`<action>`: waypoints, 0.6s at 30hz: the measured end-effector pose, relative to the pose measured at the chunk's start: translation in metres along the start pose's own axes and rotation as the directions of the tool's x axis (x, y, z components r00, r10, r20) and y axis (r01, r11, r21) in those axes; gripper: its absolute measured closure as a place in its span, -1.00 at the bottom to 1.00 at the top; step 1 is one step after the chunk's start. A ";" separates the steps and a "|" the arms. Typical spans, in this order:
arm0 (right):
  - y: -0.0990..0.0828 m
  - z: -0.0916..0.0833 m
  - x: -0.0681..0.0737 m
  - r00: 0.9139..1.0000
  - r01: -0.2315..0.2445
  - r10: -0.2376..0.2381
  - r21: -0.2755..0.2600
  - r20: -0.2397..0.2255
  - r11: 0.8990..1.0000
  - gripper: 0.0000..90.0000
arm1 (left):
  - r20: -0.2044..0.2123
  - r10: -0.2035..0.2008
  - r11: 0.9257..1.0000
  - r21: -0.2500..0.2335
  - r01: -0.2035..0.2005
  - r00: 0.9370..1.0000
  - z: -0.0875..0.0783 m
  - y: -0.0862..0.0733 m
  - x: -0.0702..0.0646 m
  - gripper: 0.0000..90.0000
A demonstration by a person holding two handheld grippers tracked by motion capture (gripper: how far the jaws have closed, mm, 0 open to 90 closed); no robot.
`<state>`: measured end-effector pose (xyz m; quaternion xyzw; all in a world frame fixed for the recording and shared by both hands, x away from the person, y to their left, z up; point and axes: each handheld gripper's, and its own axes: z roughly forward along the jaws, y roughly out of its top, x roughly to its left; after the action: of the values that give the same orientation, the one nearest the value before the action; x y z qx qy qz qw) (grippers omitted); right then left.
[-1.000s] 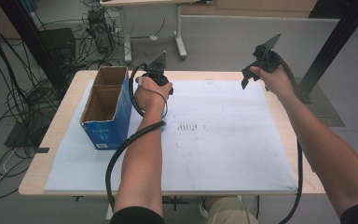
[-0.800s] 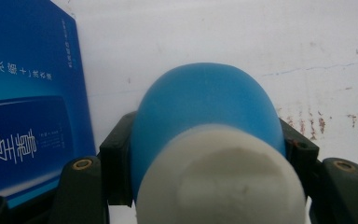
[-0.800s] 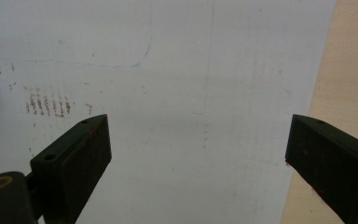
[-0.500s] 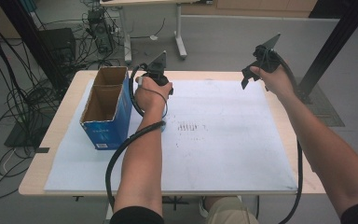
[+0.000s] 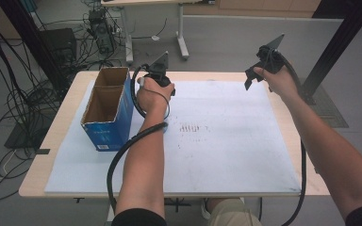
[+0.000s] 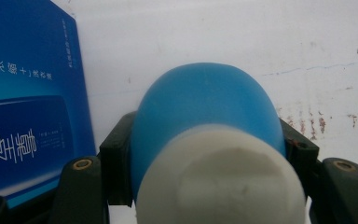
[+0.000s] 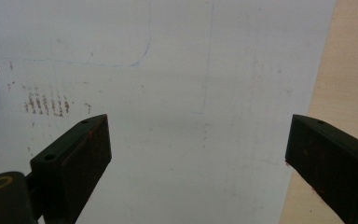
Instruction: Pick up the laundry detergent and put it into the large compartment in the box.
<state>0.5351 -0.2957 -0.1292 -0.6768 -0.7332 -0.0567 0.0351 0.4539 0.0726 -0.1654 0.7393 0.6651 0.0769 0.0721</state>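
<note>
In the high view the person's left hand hides the round blue bottle with a white cap (image 6: 205, 140), so its full shape is hard to make out. The left tongs (image 5: 156, 77) are squeezed shut on it, right beside the open blue cardboard box (image 5: 107, 113) near the counter's far left corner. A white sheet (image 5: 226, 141) with faint brown marks covers the wooden counter (image 5: 37, 174). The right tongs (image 7: 198, 158) hang wide open and empty above the far right edge.
</note>
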 end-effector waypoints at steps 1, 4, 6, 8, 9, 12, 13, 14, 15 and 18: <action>0.000 0.000 0.000 1.000 0.000 0.000 0.000 0.000 1.000 -0.85 | 0.000 0.000 1.000 0.000 0.000 1.000 0.000 0.000 0.000 -0.17; 0.000 0.001 0.000 1.000 0.002 -0.002 0.001 0.000 1.000 -0.85 | 0.002 0.001 1.000 0.001 -0.001 1.000 0.000 0.000 0.001 -0.16; 0.001 0.001 0.001 1.000 0.002 -0.002 0.003 0.000 1.000 -0.85 | 0.004 0.002 1.000 0.000 -0.002 1.000 0.000 0.000 0.001 -0.16; 0.001 0.001 0.001 1.000 0.003 -0.003 0.004 0.001 1.000 -0.85 | 0.007 0.002 1.000 0.002 -0.002 1.000 0.000 0.000 0.002 -0.16; 0.001 0.002 0.001 1.000 0.005 -0.005 0.003 -0.001 1.000 -0.85 | 0.007 0.002 1.000 0.002 -0.002 1.000 0.000 0.000 0.002 -0.16; 0.001 0.001 0.001 1.000 0.005 -0.005 0.001 -0.002 1.000 -0.85 | 0.024 -0.008 1.000 0.007 0.008 1.000 -0.002 -0.001 0.007 -0.16; 0.001 0.001 0.001 1.000 0.005 -0.005 0.001 -0.002 1.000 -0.85 | 0.030 -0.009 1.000 0.004 0.009 0.999 -0.003 -0.001 0.009 -0.16; 0.001 0.001 0.001 1.000 0.005 -0.005 0.001 0.000 1.000 -0.85 | 0.033 -0.010 1.000 0.003 0.010 0.999 -0.005 -0.002 0.009 -0.16; 0.000 0.000 0.001 1.000 0.005 -0.005 -0.001 -0.002 1.000 -0.85 | 0.032 0.001 1.000 0.000 -0.002 0.999 -0.011 -0.003 0.009 -0.16; -0.002 -0.001 0.001 1.000 0.010 -0.010 -0.006 -0.006 1.000 -0.85 | 0.031 0.018 1.000 -0.003 -0.018 0.999 -0.024 -0.003 0.007 -0.16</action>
<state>0.5328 -0.2950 -0.1279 -0.6731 -0.7362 -0.0611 0.0351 0.4467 0.0802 -0.1426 0.7461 0.6573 0.0671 0.0830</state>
